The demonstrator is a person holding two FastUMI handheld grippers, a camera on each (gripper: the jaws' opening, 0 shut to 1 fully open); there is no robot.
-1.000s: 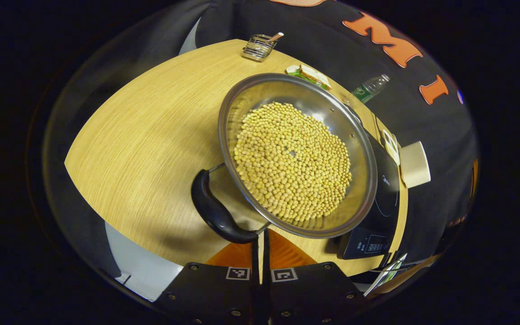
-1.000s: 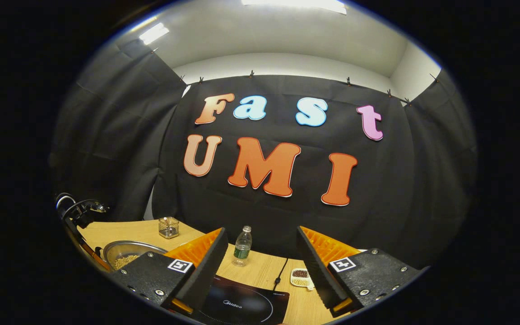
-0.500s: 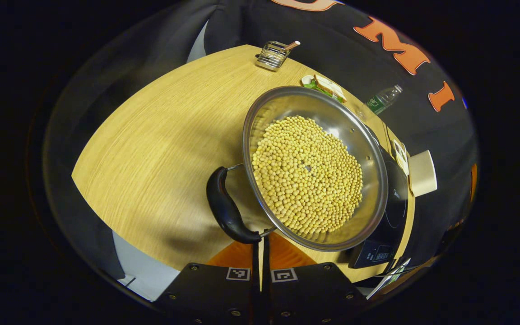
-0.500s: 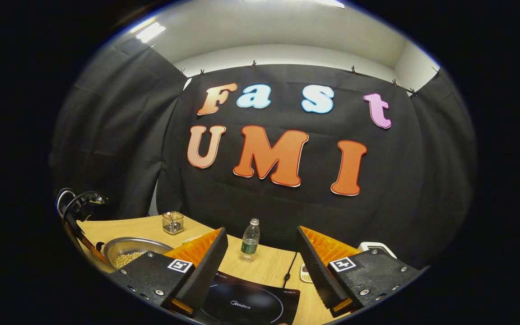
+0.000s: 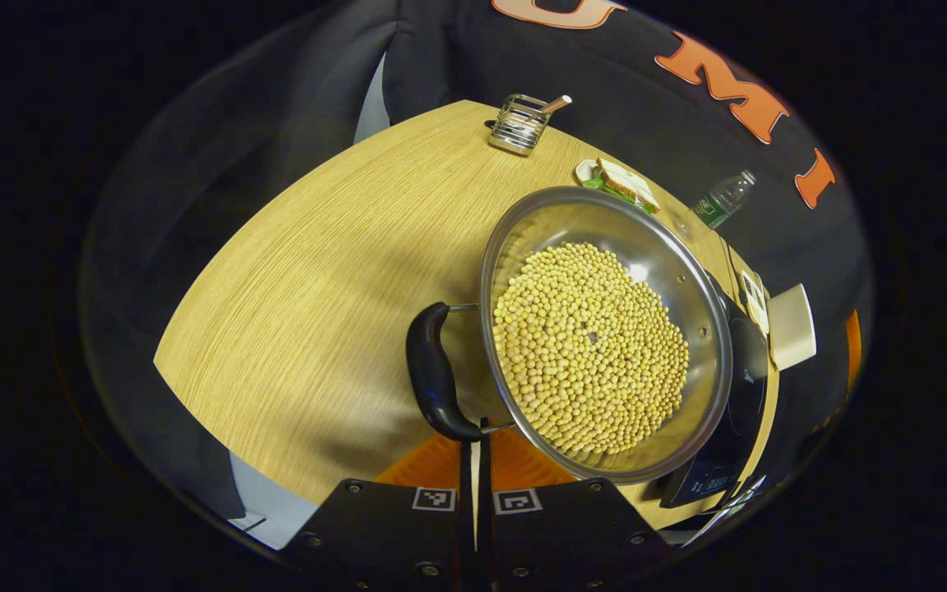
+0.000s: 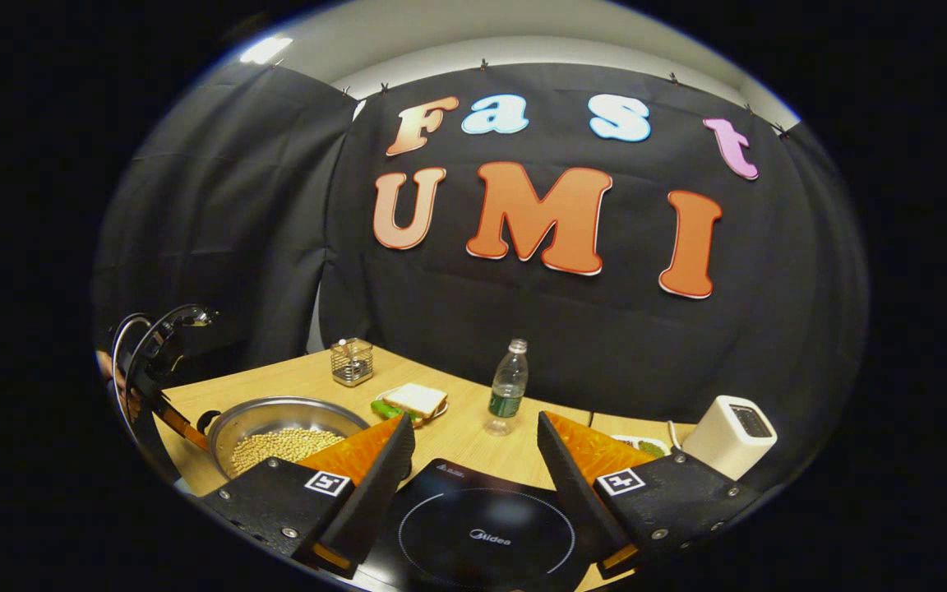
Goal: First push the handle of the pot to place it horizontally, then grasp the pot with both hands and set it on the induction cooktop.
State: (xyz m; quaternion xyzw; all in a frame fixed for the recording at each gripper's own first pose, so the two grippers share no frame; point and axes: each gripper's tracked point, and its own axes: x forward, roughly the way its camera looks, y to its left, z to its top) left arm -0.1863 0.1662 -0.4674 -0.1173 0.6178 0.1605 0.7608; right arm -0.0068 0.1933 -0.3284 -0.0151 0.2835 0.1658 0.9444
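A steel pot holding yellow beans sits on the wooden table, its black side handle pointing toward the table's near-left side. My left gripper is shut with nothing between its fingers, and its tips touch the near end of that handle. The black induction cooktop lies just beyond the pot's far-right rim. In the right gripper view my right gripper hangs open over the cooktop, with the pot to its left and the left gripper behind that.
A wire holder stands at the table's far edge. A plate with a sandwich and a plastic bottle lie behind the pot. A white box-shaped appliance sits past the cooktop. A small dish lies beside it.
The left gripper stays shut at the handle's end while the handle swings round and the pot slides right in its view. The right gripper has tipped downward, bringing the cooktop and table into sight.
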